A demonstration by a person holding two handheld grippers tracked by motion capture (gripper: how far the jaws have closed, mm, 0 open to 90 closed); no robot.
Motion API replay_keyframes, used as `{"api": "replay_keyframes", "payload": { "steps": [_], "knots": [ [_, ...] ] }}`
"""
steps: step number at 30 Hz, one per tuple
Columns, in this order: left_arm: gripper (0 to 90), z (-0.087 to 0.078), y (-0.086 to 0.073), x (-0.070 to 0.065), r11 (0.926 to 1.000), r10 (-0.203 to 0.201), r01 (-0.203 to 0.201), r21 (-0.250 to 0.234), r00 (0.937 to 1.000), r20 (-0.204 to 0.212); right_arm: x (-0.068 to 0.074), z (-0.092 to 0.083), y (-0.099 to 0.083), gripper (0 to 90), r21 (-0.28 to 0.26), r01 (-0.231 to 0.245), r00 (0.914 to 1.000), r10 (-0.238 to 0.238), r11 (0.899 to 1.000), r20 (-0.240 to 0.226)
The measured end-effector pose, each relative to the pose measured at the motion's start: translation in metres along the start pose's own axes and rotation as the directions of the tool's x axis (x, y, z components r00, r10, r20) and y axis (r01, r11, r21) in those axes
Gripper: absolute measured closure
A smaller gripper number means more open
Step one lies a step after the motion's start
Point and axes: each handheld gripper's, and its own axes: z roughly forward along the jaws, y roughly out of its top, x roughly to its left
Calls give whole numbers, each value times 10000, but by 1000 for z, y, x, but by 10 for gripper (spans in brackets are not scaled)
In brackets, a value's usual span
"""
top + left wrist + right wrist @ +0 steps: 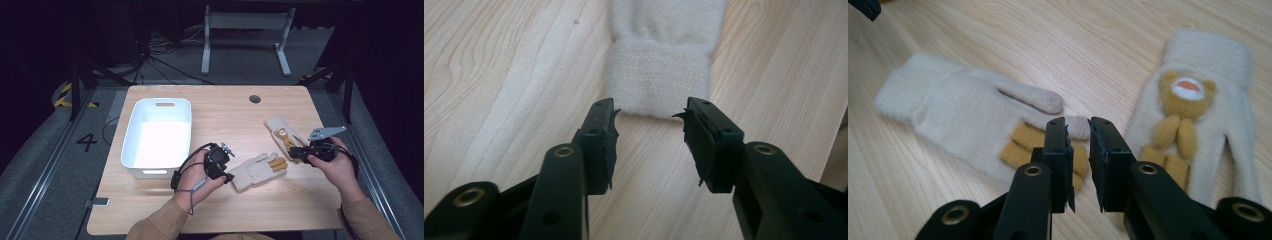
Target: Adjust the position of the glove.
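Observation:
Two cream knit gloves lie on the wooden table (225, 115). The near glove (260, 170) lies with its cuff toward my left gripper (230, 175) and its mustard fingertips toward the right. My left gripper (650, 117) is open, and the ribbed cuff (659, 75) lies right at its tips, not pinched. The far glove (282, 132) carries a bear face (1188, 90). My right gripper (296, 153) hovers between the gloves. Its jaws (1078, 135) stand a narrow gap apart, just short of a fingertip of the near glove (963, 115), and hold nothing.
A white plastic bin (129, 137) stands on the left part of the table, close to my left hand. A round cable hole (255, 99) sits near the far edge. Bare wood lies in front of the gloves and behind them.

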Motion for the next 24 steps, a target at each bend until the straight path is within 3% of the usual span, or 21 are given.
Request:
{"api": "replay_keyframes", "payload": {
  "steps": [10,14,24],
  "knots": [
    [604,-1,0,-1,9985,535,-541,110,9973,511,-3,2,-1,762,-58,-142,9994,140,9999,-331],
    [603,7,2,-4,9984,540,-550,104,9956,762,-6,9,-4,722,-122,-328,9988,323,9994,-379],
    [573,31,1,-7,9977,538,-567,378,9958,743,-11,30,-13,696,245,-465,9984,473,9986,-300]
  ]
}}
